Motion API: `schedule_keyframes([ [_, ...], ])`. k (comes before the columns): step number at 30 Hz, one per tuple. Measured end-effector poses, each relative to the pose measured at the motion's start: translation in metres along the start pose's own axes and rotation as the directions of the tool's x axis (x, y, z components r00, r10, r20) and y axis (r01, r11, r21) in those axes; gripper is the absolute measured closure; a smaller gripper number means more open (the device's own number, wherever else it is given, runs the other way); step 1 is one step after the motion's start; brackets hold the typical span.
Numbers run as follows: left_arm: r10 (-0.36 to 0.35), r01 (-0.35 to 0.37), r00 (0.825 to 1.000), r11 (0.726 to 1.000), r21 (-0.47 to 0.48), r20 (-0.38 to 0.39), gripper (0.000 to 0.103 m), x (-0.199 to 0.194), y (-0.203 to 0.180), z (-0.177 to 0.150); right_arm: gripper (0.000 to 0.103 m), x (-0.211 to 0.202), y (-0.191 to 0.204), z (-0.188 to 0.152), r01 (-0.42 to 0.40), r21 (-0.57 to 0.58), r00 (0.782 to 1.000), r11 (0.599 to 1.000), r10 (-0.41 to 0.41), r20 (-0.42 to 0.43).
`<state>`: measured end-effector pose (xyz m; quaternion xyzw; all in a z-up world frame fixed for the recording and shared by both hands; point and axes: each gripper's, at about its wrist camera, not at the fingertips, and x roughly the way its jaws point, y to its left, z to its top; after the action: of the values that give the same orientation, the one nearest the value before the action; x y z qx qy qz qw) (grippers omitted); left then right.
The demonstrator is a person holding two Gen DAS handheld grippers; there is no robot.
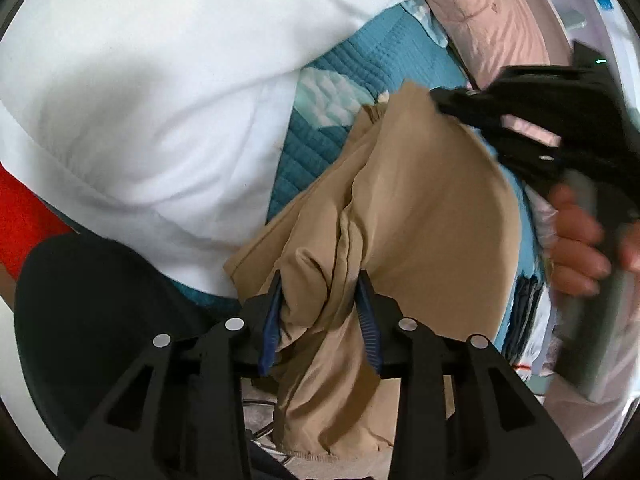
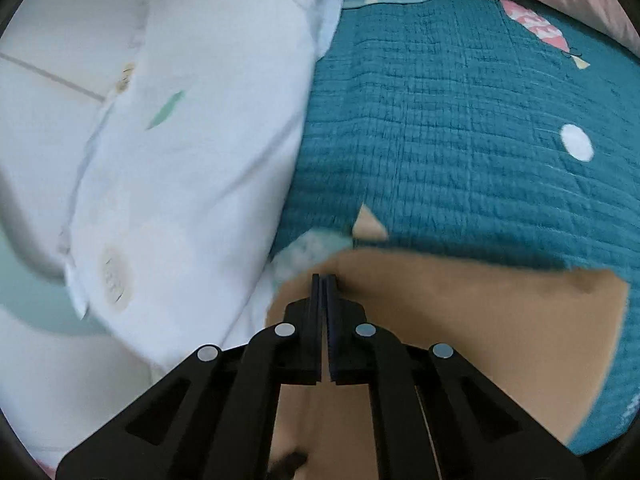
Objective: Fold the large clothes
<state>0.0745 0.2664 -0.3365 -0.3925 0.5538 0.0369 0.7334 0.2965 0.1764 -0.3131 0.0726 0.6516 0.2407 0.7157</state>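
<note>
While left gripper [image 1: 320, 312] only pinches a bunched wad of tan garment [image 1: 400, 208] over the bed [image 2: 440, 140], right gripper [image 2: 325, 280] is closed on its edge: thin bite may slip, dropping the fold

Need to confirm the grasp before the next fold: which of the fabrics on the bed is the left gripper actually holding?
The tan garment. It is bunched between the left gripper fingers, while the white duvet and teal quilt lie beyond, ungripped.
</note>
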Motion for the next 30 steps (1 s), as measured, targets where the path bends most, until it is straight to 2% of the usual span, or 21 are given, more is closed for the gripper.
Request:
schedule_keyframes([
  [2,-0.006,0.006,1.000,1.000,-0.010,-0.002,0.056,0.003,0.005,0.006,0.103,0.013,-0.005,0.006,0.067,-0.004,0.997,0.998,-0.067,0.032],
  [3,-0.001,0.001,1.000,1.000,-0.013,-0.006,0.049,0.004,0.008,0.008,0.103,0.016,-0.008,0.008,0.074,0.004,0.997,0.997,-0.074,0.032],
  [4,0.011,-0.011,1.000,1.000,-0.017,-0.013,0.043,0.006,0.010,0.009,0.103,0.013,-0.012,0.010,0.039,0.033,0.999,0.999,-0.040,0.024],
  [7,-0.023,0.022,0.999,0.999,-0.045,-0.031,0.044,0.006,0.017,0.008,0.103,-0.015,-0.015,0.009,-0.062,0.048,0.997,0.997,0.060,0.045],
  [10,-0.021,0.021,1.000,0.999,-0.035,-0.023,0.044,-0.006,0.014,0.005,0.101,-0.057,-0.014,0.000,-0.095,0.000,0.992,0.995,0.095,0.083],
  [13,0.019,-0.019,0.999,1.000,0.005,0.034,0.044,-0.030,0.005,0.001,0.098,-0.089,-0.012,-0.016,-0.033,-0.069,0.994,0.997,0.040,0.106],
  [15,0.040,-0.042,0.997,0.998,0.035,0.071,0.044,-0.049,-0.004,-0.002,0.098,-0.109,-0.018,-0.035,-0.022,-0.100,0.992,0.995,0.034,0.122],
  [17,0.101,-0.112,0.987,0.990,0.081,0.127,0.044,-0.068,-0.016,-0.005,0.098,-0.125,-0.025,-0.054,-0.012,-0.119,0.991,0.993,0.028,0.129],
  [19,0.130,-0.155,0.976,0.979,0.134,0.177,0.048,-0.081,-0.031,-0.011,0.100,-0.138,-0.034,-0.078,0.026,-0.132,0.990,0.991,-0.007,0.143],
  [20,0.114,-0.143,0.976,0.977,0.155,0.183,0.050,-0.084,-0.037,-0.014,0.101,-0.139,-0.037,-0.089,0.030,-0.134,0.990,0.991,-0.011,0.140],
  [21,0.059,-0.091,0.985,0.976,0.197,0.164,0.060,-0.086,-0.047,-0.019,0.101,-0.138,-0.039,-0.100,0.020,-0.134,0.992,0.991,-0.002,0.130],
  [22,0.041,-0.072,0.988,0.974,0.214,0.148,0.069,-0.085,-0.053,-0.020,0.101,-0.138,-0.042,-0.111,0.011,-0.135,0.993,0.991,0.005,0.116],
  [23,0.035,-0.066,0.991,0.968,0.243,0.131,0.070,-0.080,-0.062,-0.026,0.101,-0.136,-0.045,-0.126,0.020,-0.137,0.995,0.990,-0.007,0.095],
  [25,0.054,-0.085,0.992,0.955,0.284,0.115,0.084,-0.070,-0.075,-0.037,0.101,-0.128,-0.053,-0.150,0.049,-0.123,0.997,0.991,-0.041,0.068],
  [27,0.079,-0.100,0.993,0.947,0.305,0.083,0.087,-0.053,-0.083,-0.047,0.101,-0.118,-0.062,-0.167,0.042,-0.094,0.999,0.995,-0.039,0.035],
  [28,0.091,-0.107,0.994,0.944,0.313,0.063,0.092,-0.043,-0.085,-0.050,0.101,-0.111,-0.068,-0.175,0.049,-0.068,0.999,0.997,-0.048,0.018],
  [30,0.148,-0.152,0.988,0.930,0.335,0.039,0.095,-0.023,-0.087,-0.056,0.101,-0.102,-0.076,-0.186,0.075,-0.052,0.997,0.996,-0.075,-0.007],
])
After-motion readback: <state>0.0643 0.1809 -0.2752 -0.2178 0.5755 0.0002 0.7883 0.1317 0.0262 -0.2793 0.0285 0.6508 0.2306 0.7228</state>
